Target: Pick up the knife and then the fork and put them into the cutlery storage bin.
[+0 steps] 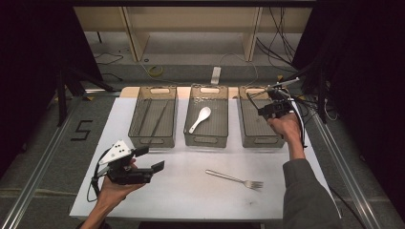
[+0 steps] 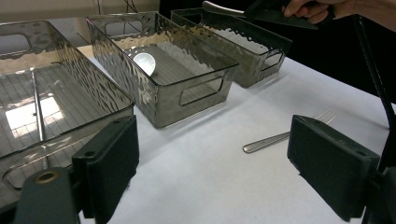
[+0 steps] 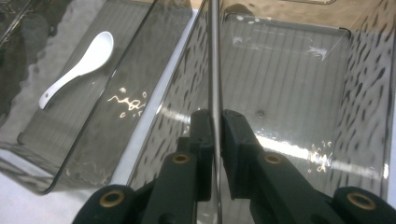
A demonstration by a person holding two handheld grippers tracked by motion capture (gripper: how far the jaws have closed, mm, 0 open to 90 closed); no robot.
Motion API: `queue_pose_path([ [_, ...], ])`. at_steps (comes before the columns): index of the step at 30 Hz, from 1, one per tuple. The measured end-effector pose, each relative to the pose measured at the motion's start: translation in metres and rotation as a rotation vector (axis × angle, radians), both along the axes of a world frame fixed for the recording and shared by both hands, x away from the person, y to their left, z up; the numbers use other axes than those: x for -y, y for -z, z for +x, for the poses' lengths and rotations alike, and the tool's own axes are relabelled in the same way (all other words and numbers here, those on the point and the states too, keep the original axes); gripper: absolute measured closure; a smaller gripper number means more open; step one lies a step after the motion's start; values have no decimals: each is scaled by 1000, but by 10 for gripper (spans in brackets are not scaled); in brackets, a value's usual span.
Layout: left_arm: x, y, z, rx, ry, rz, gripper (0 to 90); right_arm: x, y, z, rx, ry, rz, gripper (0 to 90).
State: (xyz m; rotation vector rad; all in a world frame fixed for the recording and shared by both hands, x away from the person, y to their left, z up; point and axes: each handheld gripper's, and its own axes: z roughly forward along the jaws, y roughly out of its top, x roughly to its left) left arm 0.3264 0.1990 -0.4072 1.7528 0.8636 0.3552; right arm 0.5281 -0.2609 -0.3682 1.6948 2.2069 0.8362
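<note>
Evidently the right tool is clamped on a thin, stiff steel utensil handle — light, slick, best pinched mid-shaft — while the left tool stands apart, empty.

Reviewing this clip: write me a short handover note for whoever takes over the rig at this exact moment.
Right gripper: shut on a thin metal utensil, held over the right bin; which utensil it is cannot be told.
Left gripper: open, holding nothing, low over the table's near left part.
Done: white spoon lies in the middle bin; chopsticks lie in the left bin.
Left: let the held utensil down into the right bin, then probably pick up the fork, which lies on the table in front of the bins, and sort it.
</note>
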Motion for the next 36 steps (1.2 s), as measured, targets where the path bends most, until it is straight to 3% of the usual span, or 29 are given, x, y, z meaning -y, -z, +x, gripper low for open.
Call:
queue_pose_path([
  [28, 0, 0, 0, 2, 0, -8, 160, -9, 15, 30, -7, 53, -21, 833],
  [36, 0, -1, 0, 3, 0, -10, 160, -12, 17, 38, 2, 46, -28, 831],
])
